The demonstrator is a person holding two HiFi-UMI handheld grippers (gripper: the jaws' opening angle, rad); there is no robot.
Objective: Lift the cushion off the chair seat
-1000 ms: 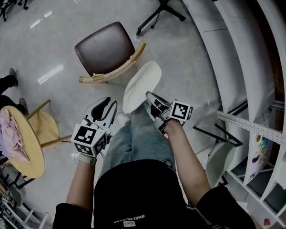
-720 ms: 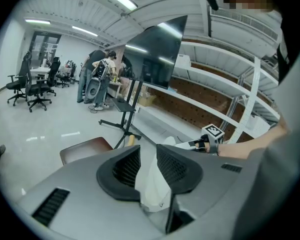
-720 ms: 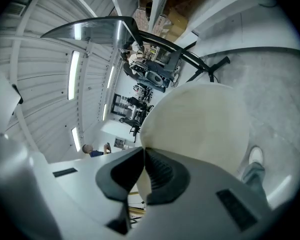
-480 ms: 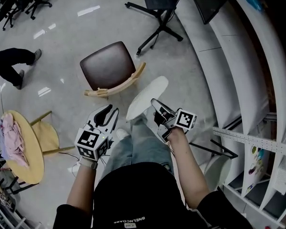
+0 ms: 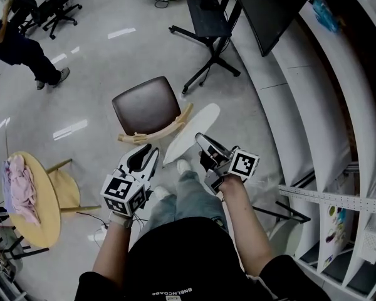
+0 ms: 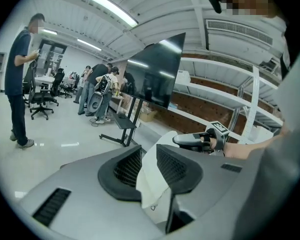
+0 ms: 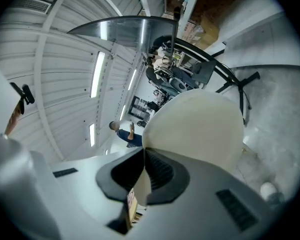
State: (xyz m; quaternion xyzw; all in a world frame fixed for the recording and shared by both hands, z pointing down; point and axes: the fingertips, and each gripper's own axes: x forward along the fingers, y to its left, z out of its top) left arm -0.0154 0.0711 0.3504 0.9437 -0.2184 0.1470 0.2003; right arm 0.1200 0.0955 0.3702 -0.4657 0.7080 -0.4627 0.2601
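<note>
A white oval cushion [image 5: 192, 133] hangs in the air, just right of a chair with a brown seat [image 5: 145, 107] and clear of that seat. My right gripper [image 5: 202, 142] is shut on the cushion's near right edge; in the right gripper view the cushion [image 7: 200, 129] fills the space beyond the pinched jaws [image 7: 142, 176]. My left gripper [image 5: 148, 153] is shut on the cushion's near left end, with white fabric [image 6: 151, 176] squeezed between its pads. The right gripper [image 6: 197, 141] also shows in the left gripper view.
The chair's curved wooden backrest [image 5: 161, 130] lies just below the cushion. A round yellow table [image 5: 42, 214] with a pink cloth [image 5: 22, 190] stands at left. A black monitor stand [image 5: 207, 19] is ahead, white shelving [image 5: 313, 111] runs along the right, and a person [image 5: 22, 46] walks at top left.
Both grippers have risen with the cushion, which now hangs higher and tilted beside the chair. A person has walked across the far left of the floor.
</note>
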